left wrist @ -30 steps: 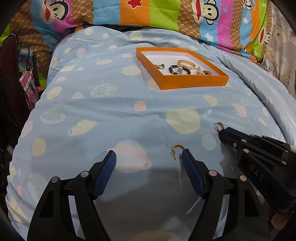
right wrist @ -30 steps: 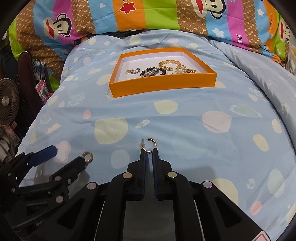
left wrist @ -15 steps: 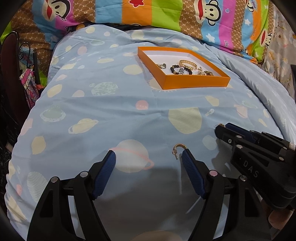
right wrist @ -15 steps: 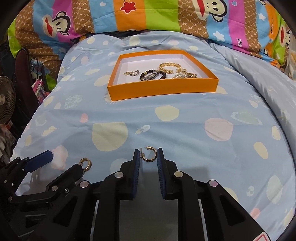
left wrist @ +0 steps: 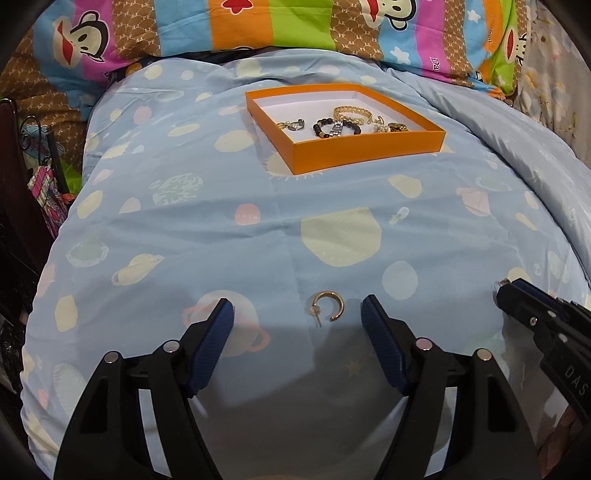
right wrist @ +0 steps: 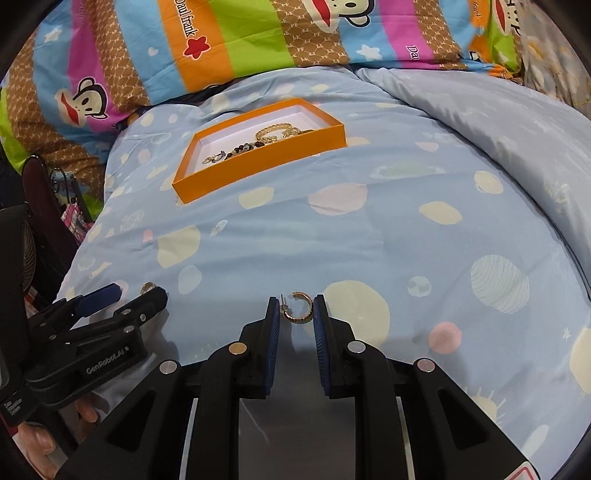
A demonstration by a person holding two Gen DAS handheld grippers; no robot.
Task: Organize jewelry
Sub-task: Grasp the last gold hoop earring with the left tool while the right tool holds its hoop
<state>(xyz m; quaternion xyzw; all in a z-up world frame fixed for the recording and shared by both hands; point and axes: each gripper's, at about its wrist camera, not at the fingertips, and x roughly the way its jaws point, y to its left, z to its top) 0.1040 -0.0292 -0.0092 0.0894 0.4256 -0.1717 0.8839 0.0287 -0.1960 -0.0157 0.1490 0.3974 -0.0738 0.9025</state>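
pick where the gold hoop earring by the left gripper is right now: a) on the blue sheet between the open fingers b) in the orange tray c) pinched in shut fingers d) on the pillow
a, the gold hoop earring lies flat on the blue sheet between the left gripper's spread fingers, touching neither.

bed (left wrist: 184, 229): box (left wrist: 365, 151) at back, bracelets (left wrist: 338, 127) inside | earring (left wrist: 328, 306) lies in front | second earring (right wrist: 297, 308) right of it | pillow (left wrist: 258, 26) behind box

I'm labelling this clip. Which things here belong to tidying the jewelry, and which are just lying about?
Job:
gold hoop earring on the bedspread
second gold hoop earring
orange cardboard tray
black beaded bracelet
gold chain bracelet

Lying about:
striped monkey-print pillow
planet-print blue bedspread
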